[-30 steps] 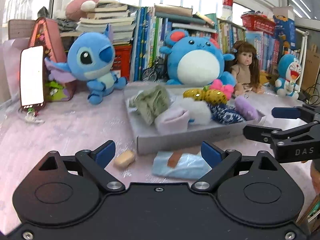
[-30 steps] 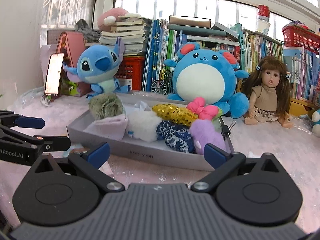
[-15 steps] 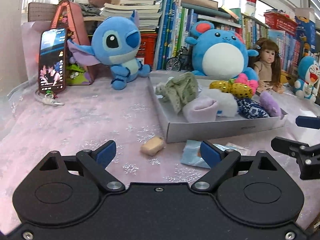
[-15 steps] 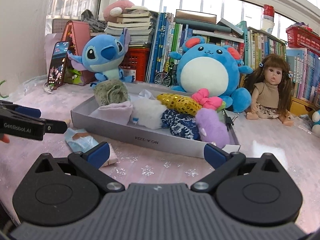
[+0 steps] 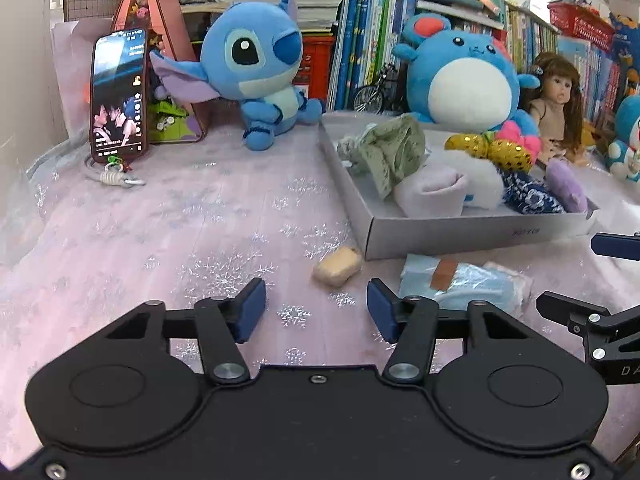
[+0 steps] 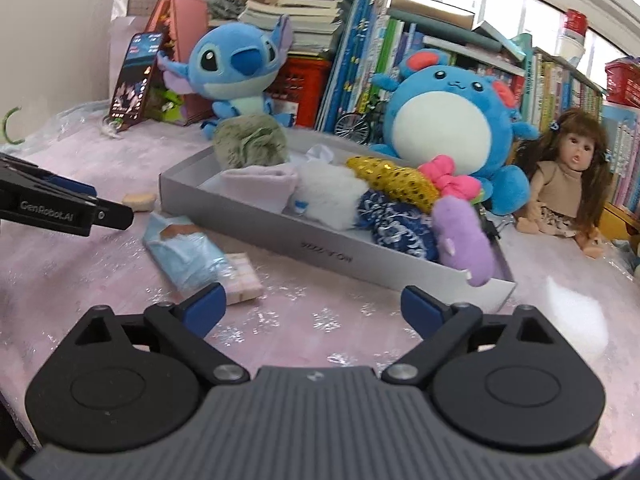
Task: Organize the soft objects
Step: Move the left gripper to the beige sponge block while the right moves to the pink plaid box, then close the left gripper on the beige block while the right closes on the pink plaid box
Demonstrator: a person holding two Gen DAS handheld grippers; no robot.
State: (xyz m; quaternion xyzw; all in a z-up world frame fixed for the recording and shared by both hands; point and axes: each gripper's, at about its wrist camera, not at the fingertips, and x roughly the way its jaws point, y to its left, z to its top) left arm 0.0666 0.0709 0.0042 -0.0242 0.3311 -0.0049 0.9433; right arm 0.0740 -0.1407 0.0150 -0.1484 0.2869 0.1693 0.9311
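L gripper [image 5: 316,308] fingers narrower, closing; both grippers lower.

A: What does the left gripper [image 5: 316,310] look like?
B: Matte black body, two round discs at about 8 and 4 o'clock, silver screws at the linkage pivots, dark blue pads [image 5: 251,309] on the fingers.
A: And the right gripper [image 6: 313,307]?
B: Same black linkage and blue pads [image 6: 208,305], but a ribbed grey housing at 6 o'clock.
A: Any markings?
B: White lettering "GenRobot.AI" along the left gripper's side, seen at 9 o'clock in the right wrist view.
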